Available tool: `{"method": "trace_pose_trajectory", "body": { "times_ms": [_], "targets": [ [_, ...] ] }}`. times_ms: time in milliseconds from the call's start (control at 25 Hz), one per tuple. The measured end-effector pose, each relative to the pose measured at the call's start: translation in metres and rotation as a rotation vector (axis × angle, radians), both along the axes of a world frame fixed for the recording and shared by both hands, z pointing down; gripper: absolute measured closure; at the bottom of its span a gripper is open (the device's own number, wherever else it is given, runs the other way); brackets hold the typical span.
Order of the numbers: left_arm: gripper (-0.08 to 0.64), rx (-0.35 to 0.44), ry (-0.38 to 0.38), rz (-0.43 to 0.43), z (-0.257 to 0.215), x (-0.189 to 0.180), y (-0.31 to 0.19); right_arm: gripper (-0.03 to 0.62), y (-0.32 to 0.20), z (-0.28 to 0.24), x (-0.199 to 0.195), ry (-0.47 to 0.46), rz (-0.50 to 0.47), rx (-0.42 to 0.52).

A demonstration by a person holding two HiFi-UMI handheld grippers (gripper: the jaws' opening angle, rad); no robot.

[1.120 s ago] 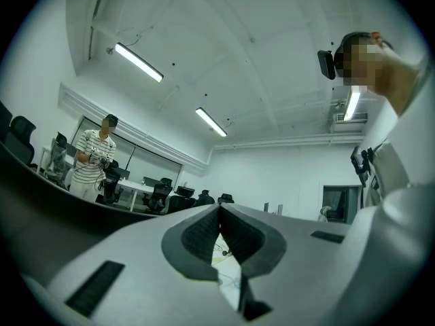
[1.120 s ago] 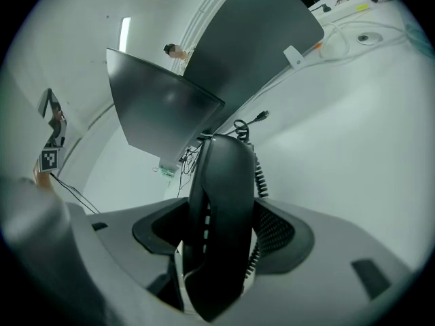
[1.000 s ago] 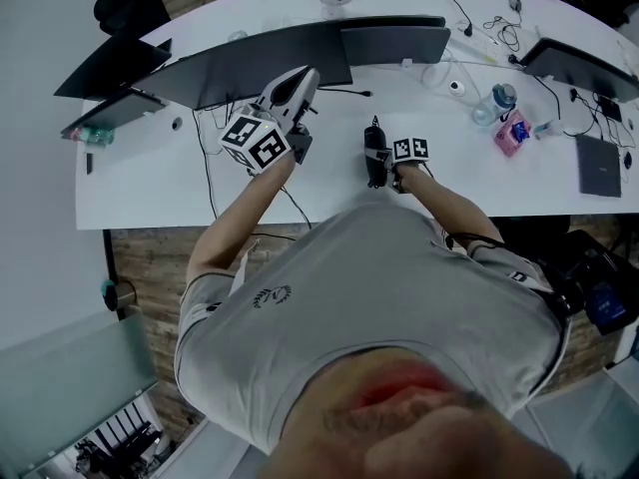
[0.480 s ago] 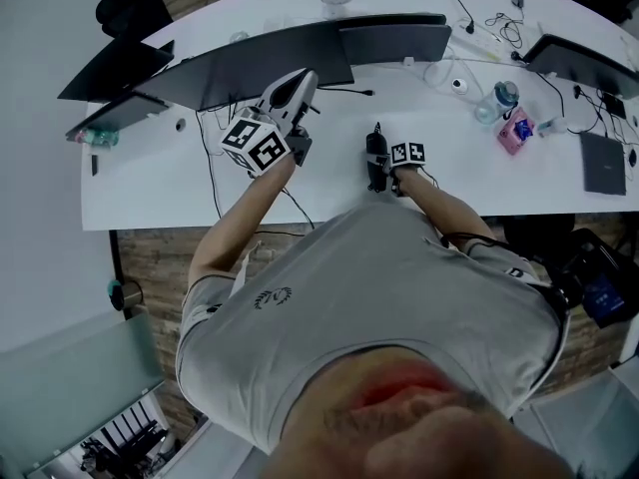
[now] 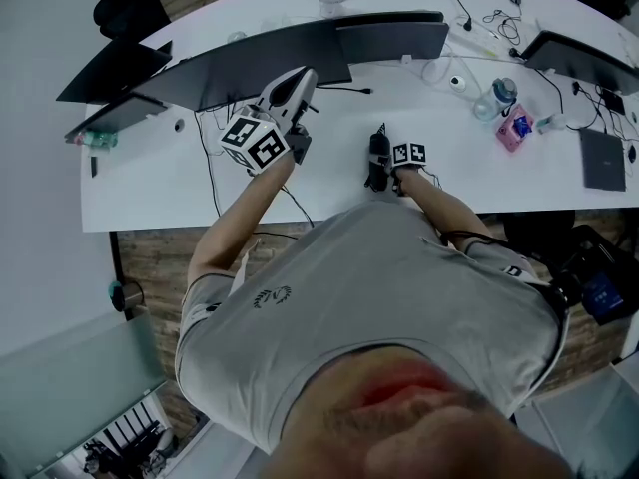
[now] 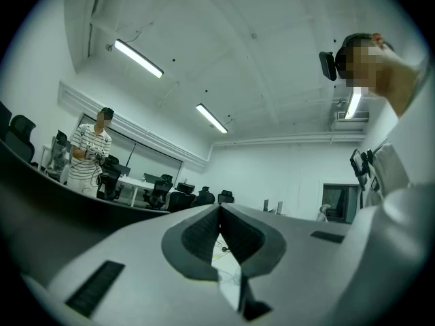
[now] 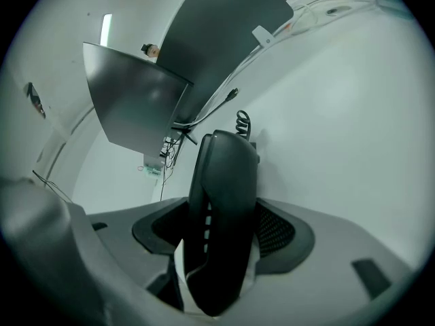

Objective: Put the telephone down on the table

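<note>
A black telephone handset stands between the jaws of my right gripper, which is shut on it. Its coiled cord shows past its top end. In the head view the telephone handset is low over the white table, just ahead of the right gripper and its marker cube. My left gripper is raised over the table's middle, tilted upward. In the left gripper view the left gripper has its jaws together with nothing between them, and it looks at the ceiling.
Dark monitors stand along the table's far side, seen from behind in the right gripper view as the monitors. Cables, a water bottle, a pink pack and a laptop lie on the table. A person stands far off.
The right gripper has moved slightly away from me with the handset. The left gripper has stayed where it was.
</note>
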State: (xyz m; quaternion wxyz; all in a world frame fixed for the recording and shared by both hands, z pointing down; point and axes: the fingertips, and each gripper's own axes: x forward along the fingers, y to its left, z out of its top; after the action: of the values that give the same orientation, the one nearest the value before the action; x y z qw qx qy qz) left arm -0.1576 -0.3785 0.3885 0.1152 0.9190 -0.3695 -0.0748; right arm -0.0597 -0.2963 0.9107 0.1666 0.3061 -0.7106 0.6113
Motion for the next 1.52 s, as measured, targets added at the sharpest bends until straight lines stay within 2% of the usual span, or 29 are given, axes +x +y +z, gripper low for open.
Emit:
{"method": "trace_pose_trajectory", "body": {
  "times_ms": [320,600,1120,1360,1520],
  "targets": [
    [0.551,-0.003,0.001,0.0,0.003,-0.002,-0.001,0.291,0.002,0.001,-0.003,0.025,-0.097,0.014],
    [0.551,-0.008,-0.001,0.001,0.003,-0.003,-0.001,0.291,0.003,-0.001,-0.003,0.037,-0.116,0.013],
    [0.551,-0.03,0.008,0.014,0.015,0.006,-0.003,0.29,0.001,-0.005,0.02,0.061,-0.094,0.029],
    [0.551,-0.042,0.007,0.025,0.023,0.013,-0.003,0.29,-0.005,-0.013,0.025,0.026,-0.05,0.05],
    [0.551,-0.05,0.009,0.028,0.026,0.015,-0.002,0.297,0.0,-0.01,0.03,0.019,-0.075,0.069]
  ]
}}
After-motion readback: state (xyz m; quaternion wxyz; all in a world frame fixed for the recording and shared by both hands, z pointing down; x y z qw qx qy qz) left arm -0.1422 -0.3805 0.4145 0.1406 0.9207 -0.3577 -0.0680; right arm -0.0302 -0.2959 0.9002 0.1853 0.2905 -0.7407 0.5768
